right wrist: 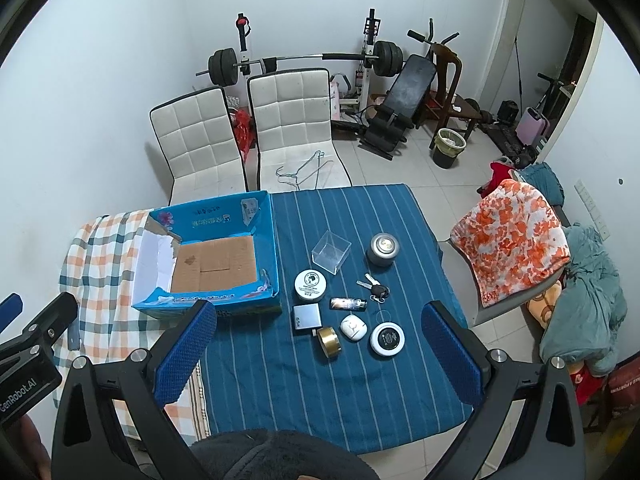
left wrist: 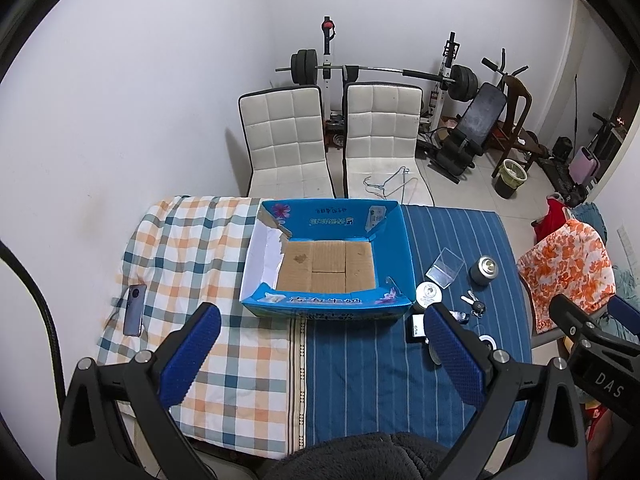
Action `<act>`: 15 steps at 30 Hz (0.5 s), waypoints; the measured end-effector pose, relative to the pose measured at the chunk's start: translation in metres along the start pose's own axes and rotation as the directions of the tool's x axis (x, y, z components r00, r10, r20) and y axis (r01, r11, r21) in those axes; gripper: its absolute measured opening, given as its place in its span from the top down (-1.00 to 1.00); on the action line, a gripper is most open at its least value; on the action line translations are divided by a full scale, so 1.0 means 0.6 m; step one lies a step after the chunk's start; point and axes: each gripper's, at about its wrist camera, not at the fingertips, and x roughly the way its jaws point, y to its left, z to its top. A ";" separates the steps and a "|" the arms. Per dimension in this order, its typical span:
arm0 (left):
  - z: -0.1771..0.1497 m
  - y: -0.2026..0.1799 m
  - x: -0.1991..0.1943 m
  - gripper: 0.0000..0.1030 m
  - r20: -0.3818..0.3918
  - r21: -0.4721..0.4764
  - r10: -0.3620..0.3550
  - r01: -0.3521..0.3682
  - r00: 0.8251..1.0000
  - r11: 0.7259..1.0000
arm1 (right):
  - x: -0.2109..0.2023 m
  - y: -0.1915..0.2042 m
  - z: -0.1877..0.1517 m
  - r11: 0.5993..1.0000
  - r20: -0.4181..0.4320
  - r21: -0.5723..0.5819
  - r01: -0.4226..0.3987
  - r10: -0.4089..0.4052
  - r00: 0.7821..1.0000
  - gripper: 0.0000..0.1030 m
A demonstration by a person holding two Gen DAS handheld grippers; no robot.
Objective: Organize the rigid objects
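Note:
An empty blue cardboard box [left wrist: 394, 252] [right wrist: 268, 232] with a brown floor stands on the table. To its right, on the blue striped cloth, lie several small items: a clear plastic cube [right wrist: 331, 251], a grey metal tin [right wrist: 383, 250], a round white tin [right wrist: 310, 285], keys [right wrist: 376, 286], a dark lighter-like tube [right wrist: 348, 303], a small silver box [right wrist: 307, 317], a gold tape roll [right wrist: 329, 342], a white earbud case [right wrist: 353, 328] and a white disc [right wrist: 387, 339]. My left gripper [left wrist: 320, 356] hovers open before the box. My right gripper [right wrist: 320, 354] is open above the items, holding nothing.
A phone [left wrist: 135, 315] lies on the checked cloth [left wrist: 192, 240] at the table's left. Two white chairs [right wrist: 240, 136] stand behind the table, one with wire hangers [right wrist: 304, 170]. A chair draped in orange-flowered fabric [right wrist: 512, 240] sits to the right. Gym equipment [right wrist: 380, 60] fills the back.

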 end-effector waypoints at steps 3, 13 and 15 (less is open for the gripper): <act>0.000 -0.001 0.000 -1.00 0.001 0.000 0.000 0.000 1.000 1.000 | 0.000 0.001 0.000 1.000 -0.001 0.001 0.000 0.000 1.000 -1.00; 0.001 -0.003 0.000 -1.00 -0.001 0.003 -0.002 0.002 1.000 1.000 | 0.001 0.002 0.002 1.000 0.000 0.001 0.002 -0.002 1.000 -1.00; 0.000 -0.003 0.000 -1.00 -0.001 0.001 -0.003 0.003 1.000 1.000 | 0.000 0.002 0.001 1.000 -0.001 0.002 0.002 -0.002 1.000 -1.00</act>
